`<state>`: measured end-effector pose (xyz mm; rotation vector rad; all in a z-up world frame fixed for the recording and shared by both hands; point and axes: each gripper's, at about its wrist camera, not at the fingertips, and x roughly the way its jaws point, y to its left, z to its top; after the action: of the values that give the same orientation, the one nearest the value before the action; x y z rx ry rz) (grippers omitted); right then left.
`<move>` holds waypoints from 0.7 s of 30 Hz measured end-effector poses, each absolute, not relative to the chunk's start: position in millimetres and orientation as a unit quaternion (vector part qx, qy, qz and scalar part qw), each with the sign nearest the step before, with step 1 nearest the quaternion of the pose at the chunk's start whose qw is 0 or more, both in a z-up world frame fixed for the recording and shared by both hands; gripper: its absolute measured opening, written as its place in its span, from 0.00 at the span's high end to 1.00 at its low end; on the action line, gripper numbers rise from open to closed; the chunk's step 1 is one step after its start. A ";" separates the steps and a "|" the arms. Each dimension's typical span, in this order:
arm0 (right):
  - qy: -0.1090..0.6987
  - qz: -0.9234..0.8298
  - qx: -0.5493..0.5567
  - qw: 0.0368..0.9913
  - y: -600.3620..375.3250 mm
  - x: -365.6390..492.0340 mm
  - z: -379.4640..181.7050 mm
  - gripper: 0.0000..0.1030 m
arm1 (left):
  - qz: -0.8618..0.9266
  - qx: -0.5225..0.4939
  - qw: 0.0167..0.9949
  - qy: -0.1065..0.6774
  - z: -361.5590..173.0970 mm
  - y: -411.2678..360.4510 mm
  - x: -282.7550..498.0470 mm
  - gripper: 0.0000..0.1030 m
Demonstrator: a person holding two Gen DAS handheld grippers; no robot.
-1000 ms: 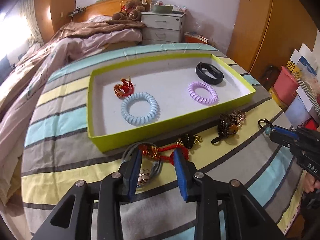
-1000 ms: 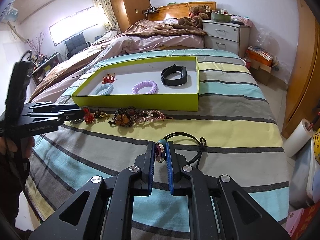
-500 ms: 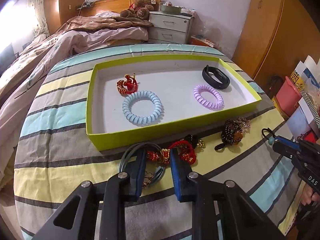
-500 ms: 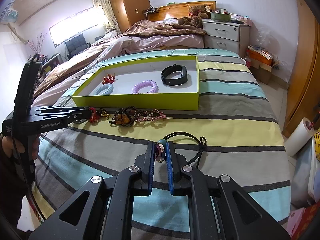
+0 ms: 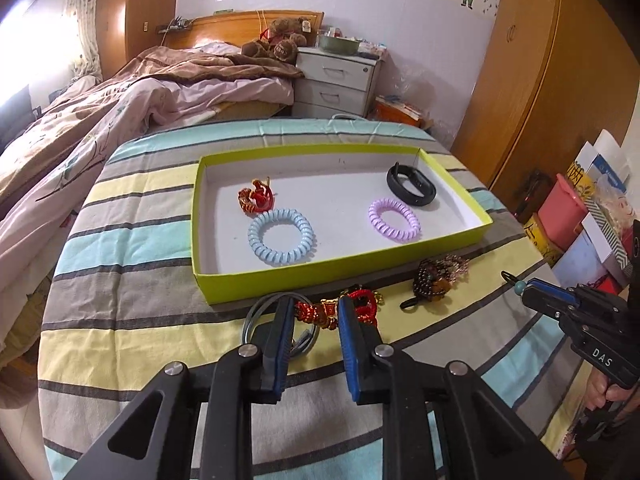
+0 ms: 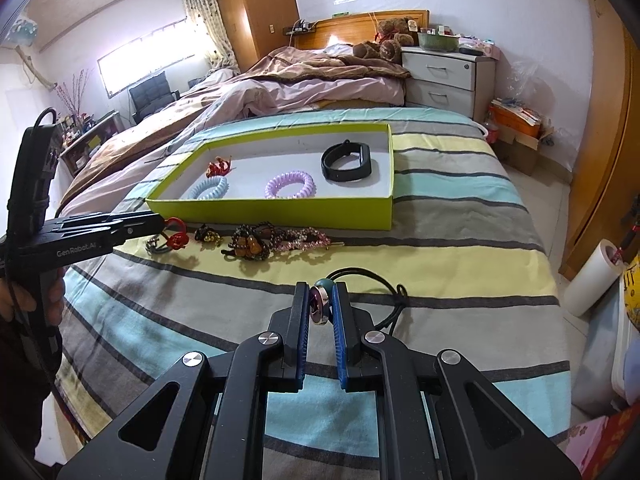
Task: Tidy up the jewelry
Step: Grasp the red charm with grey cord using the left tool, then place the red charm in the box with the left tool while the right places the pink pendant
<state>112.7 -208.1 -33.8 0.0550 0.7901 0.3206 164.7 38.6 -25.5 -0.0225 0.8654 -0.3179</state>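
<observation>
In a bedroom, we are partway through sorting jewelry into a lime-green tray (image 5: pixel 280 282) set on a striped bedspread (image 5: pixel 120 248). From left to right, the tray already holds a red-and-gold charm (image 5: pixel 256 198), a pale blue coil band (image 5: pixel 282 237), a lilac coil band (image 5: pixel 394 220) and a black wristband (image 5: pixel 410 184). Still outside it, just beside its near wall, lie a grey ring (image 5: pixel 256 312), a red knotted bracelet (image 5: pixel 340 310) and a brown beaded cluster (image 5: pixel 434 280). Our left tool (image 5: pixel 312 320) sits part-open, its two fingers straddling the red bracelet; we judge that grasp not yet made. Our right tool (image 6: pixel 320 304) is pinched narrow on the round pendant (image 6: pixel 319 306) of a black cord necklace (image 6: pixel 384 292), well apart from the tray. By our count four pieces are stowed and roughly four or five remain.
</observation>
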 end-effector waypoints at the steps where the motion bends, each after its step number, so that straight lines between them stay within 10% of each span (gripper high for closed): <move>1: 0.381 0.156 0.027 0.911 -208.1 112.0 -32.0 0.89 | -0.154 -0.011 0.896 0.416 -23.2 38.7 163.6 0.78; 21: 0.332 0.184 0.003 0.925 -183.1 176.6 33.2 0.89 | -0.149 -0.018 0.911 0.385 20.9 48.7 199.3 0.78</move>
<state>176.6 -183.1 33.2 0.0053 0.6821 0.3770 199.3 48.7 20.9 -0.0375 0.7936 -0.3067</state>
